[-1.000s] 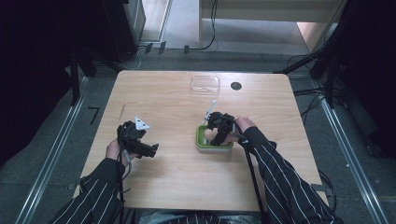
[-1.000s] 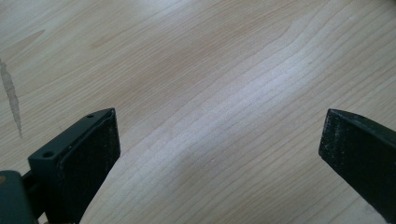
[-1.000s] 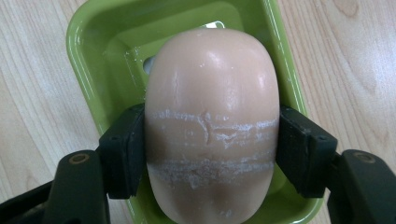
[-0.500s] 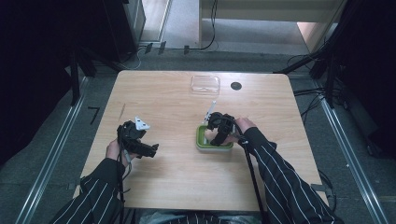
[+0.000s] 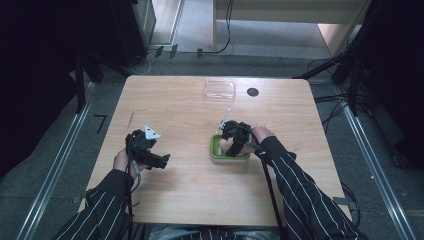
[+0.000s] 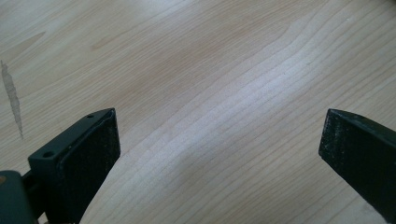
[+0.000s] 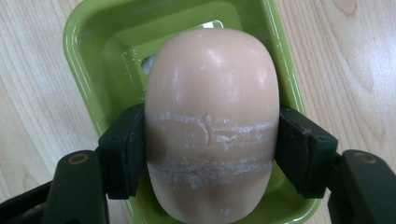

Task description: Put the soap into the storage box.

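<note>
The right gripper is clamping a pale peach bar of soap across its middle, jaws pressing on both long sides. The bar is sitting in or just over the green soap dish — cannot tell if it is resting on the dish floor or raised slightly. In the high view the right gripper is over the green soap dish near the table's centre-right, with a white stick-like item just behind the dish, too small to identify.

The left gripper is hanging over bare wooden table with jaws spread wide, nothing between them. In the high view the left gripper is well apart from the dish, on the left side. A clear plastic lid or tray and a small dark round thing are lying near the far edge.

Handling judgement: soap is looking stiff but scuffable — whitish scrape bands are already showing around its waist. Rounded, likely slippery, moderately light. The mid-body grip across the narrow width seems best; the curved ends would probably squirt out of the pads.
</note>
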Demonstrator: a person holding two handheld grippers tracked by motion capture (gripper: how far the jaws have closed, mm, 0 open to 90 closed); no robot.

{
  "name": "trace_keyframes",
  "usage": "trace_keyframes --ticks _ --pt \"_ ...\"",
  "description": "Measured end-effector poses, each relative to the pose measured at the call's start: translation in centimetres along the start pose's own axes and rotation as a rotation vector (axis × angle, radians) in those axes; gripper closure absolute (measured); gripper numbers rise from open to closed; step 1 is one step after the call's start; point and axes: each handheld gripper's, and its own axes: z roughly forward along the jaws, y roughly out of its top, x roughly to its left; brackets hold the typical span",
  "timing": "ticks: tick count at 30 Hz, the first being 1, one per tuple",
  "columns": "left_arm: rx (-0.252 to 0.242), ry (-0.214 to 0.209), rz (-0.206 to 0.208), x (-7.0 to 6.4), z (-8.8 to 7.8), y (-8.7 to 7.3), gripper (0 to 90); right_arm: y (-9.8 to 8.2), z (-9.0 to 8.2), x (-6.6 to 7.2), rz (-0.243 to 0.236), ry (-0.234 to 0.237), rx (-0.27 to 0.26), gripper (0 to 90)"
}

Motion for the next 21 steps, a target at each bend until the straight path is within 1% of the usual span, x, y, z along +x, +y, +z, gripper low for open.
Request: trace_keyframes --ticks 2,3,4,5,7,12,14,15,16,19,21 --pt "-0.001 0.001 0.001 0.0 0.0 0.0 0.0 0.0 0.0 0.0 -0.005 -0.002 -0.003 32.1" --pt "-0.001 0.000 -0.002 0.0 0.0 0.0 0.0 -0.1 -0.2 0.0 -0.009 -0.005 -0.012 30.2" --pt "-0.001 0.000 0.000 0.0 0.0 0.0 0.0 -0.1 -0.4 -0.1 -0.002 -0.012 -0.024 26.4" --pt "-0.001 -0.001 0.000 0.0 0.0 0.0 0.0 -0.1 -0.5 -0.1 0.004 -0.013 -0.028 24.5" --pt "0.002 -0.001 0.001 0.0 0.0 0.0 0.0 -0.1 -0.6 -0.1 0.010 -0.019 -0.008 25.0" --pt "0.000 0.000 0.000 0.0 0.0 0.0 0.0 -0.2 -0.8 -0.3 0.023 -0.020 -0.020 20.0" --pt "-0.001 0.001 0.003 0.0 0.0 0.0 0.0 -0.3 -1.1 -0.3 0.030 -0.021 -0.035 18.4" --pt "-0.002 0.002 0.003 0.1 0.0 0.0 0.0 -0.3 -1.3 -0.3 0.035 -0.027 -0.032 16.6" --pt "-0.001 0.001 0.003 0.1 0.0 0.0 0.0 -0.4 -1.5 -0.3 0.044 -0.026 -0.041 15.4" --pt "-0.002 0.001 0.002 0.1 0.0 0.0 0.0 -0.6 -2.3 -0.4 0.085 -0.023 -0.061 13.9" --pt "-0.003 -0.001 0.002 0.1 0.0 0.0 0.0 -0.9 -2.8 -0.4 0.096 -0.027 -0.069 13.6"
